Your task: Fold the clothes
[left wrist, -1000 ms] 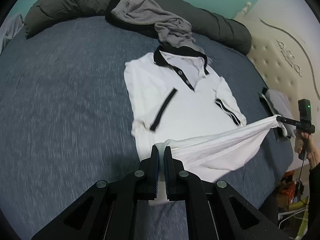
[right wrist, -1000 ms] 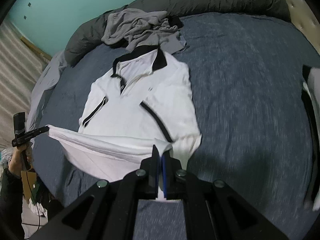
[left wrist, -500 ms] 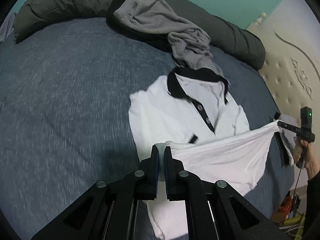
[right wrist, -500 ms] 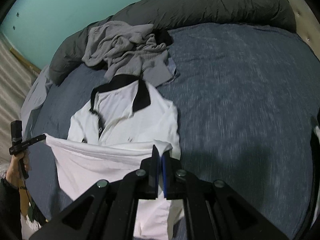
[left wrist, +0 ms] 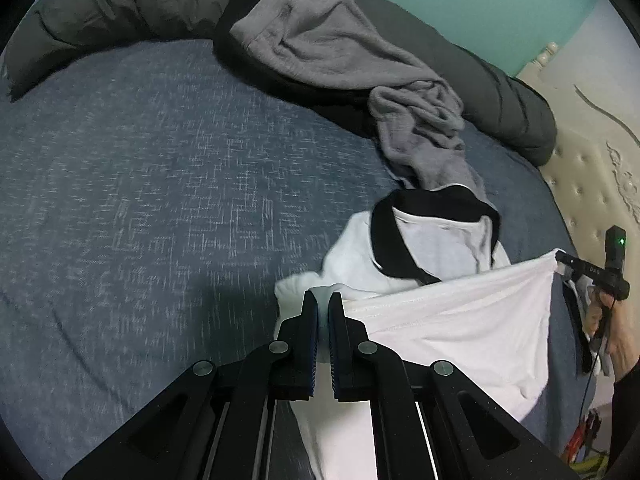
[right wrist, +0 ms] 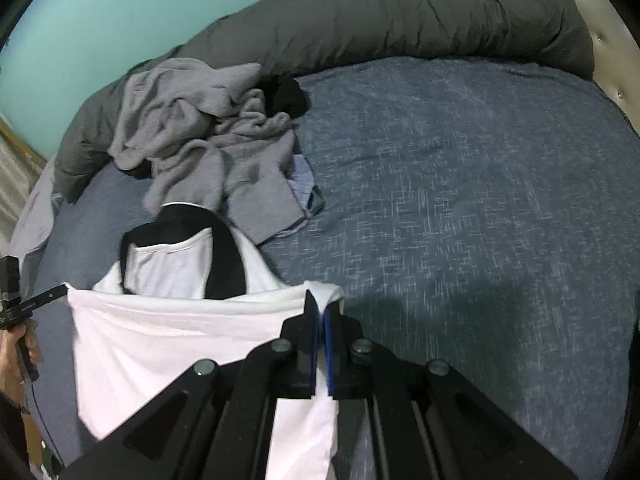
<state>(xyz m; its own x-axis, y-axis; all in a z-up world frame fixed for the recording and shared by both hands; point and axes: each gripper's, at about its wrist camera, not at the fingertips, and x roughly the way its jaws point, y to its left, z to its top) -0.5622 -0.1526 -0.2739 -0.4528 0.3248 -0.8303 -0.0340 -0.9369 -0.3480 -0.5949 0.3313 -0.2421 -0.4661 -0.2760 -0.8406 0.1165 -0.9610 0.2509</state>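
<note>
Grippers [left wrist: 323,300] [right wrist: 320,304] clamping shirt hem [left wrist: 460,296]

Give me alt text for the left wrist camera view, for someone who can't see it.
The left gripper, jaws shut, and the right gripper stretch the hem of a white polo shirt above a blue bedspread. Its black collar lies near a crumpled grey garment.

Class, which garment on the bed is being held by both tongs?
The white shirt with the black collar: both tongs grip its hem. The grey garment lies crumpled and untouched behind it.
</note>
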